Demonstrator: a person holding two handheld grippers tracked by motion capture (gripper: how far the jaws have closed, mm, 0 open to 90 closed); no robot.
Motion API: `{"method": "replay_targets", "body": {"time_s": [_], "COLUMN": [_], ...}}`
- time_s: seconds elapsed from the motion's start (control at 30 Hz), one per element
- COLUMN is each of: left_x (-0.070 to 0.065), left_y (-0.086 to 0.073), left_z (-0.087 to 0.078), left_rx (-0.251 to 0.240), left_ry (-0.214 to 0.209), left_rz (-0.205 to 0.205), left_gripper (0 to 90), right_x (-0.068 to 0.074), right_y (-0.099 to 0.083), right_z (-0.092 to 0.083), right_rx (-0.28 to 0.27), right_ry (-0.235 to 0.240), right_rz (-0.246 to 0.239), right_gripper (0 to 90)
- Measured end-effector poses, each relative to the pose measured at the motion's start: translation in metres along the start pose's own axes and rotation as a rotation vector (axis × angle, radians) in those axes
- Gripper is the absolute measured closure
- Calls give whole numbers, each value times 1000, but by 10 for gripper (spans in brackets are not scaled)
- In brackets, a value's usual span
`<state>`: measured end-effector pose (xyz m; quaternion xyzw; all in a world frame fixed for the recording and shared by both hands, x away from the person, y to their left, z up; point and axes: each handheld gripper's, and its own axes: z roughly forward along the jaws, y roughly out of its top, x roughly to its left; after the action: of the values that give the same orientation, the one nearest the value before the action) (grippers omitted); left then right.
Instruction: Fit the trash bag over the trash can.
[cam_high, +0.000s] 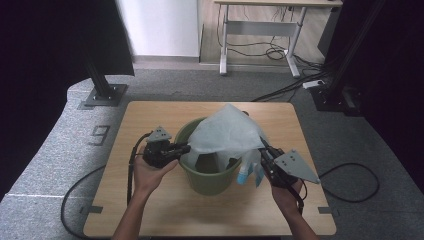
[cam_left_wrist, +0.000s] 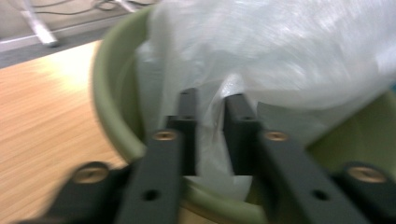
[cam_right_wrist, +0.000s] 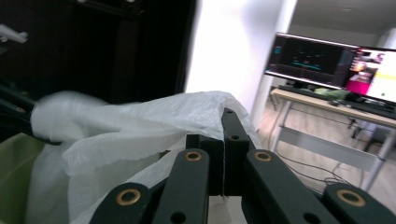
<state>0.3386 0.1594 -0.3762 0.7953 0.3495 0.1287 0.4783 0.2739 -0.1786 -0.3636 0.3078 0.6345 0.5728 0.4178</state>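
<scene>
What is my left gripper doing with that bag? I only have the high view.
Observer: In the left gripper view, the left gripper has a fold of the white plastic bag between its jaws, just inside the green bin's rim. The jaws stand slightly apart around the film.
Operator: And the right one?
Observer: In the right gripper view, the right gripper has its jaws pressed together on the bag's edge, lifted above the bin.
Operator: Anything behind it I should know about?
Observer: That view shows a lit monitor on a desk beyond the bag.
</scene>
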Motion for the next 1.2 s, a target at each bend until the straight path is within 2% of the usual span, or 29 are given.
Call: {"method": "replay_targets", "body": {"time_s": [0.1,0.3,0.4,0.53,0.67,0.73,0.9,1.0,1.07,1.2], "left_x": [-8,-31,-40,-47,-49,-51,-52,-52,-53,-54], "left_y": [3,14,19,23,26,27,27,26,25,24], "left_z": [-9,-20,-21,-14,-3,2,12,14,15,15], "left_rx": [-39,-62,-69,-74,-72,-74,-43,-36,-41,-37], "left_ry": [-25,10,0,-14,-13,-16,-70,-113,-128,-123], "left_rz": [8,91,117,123,124,128,133,130,142,155], "left_gripper": [522,368,333,318,362,431,734,849,892,899], "right_x": [6,13,14,13,13,13,13,14,15,16], "right_y": [-3,-16,-18,-18,-19,-20,-21,-22,-22,-23], "right_z": [6,13,15,16,16,16,16,15,14,13], "right_rx": [38,87,105,115,117,120,125,121,116,117], "right_ry": [41,74,82,83,83,84,92,105,118,132], "right_rz": [-17,-13,-17,-17,-16,-15,-11,-4,-3,2], "right_gripper": [883,883,883,883,883,883,882,882,882,881]}}
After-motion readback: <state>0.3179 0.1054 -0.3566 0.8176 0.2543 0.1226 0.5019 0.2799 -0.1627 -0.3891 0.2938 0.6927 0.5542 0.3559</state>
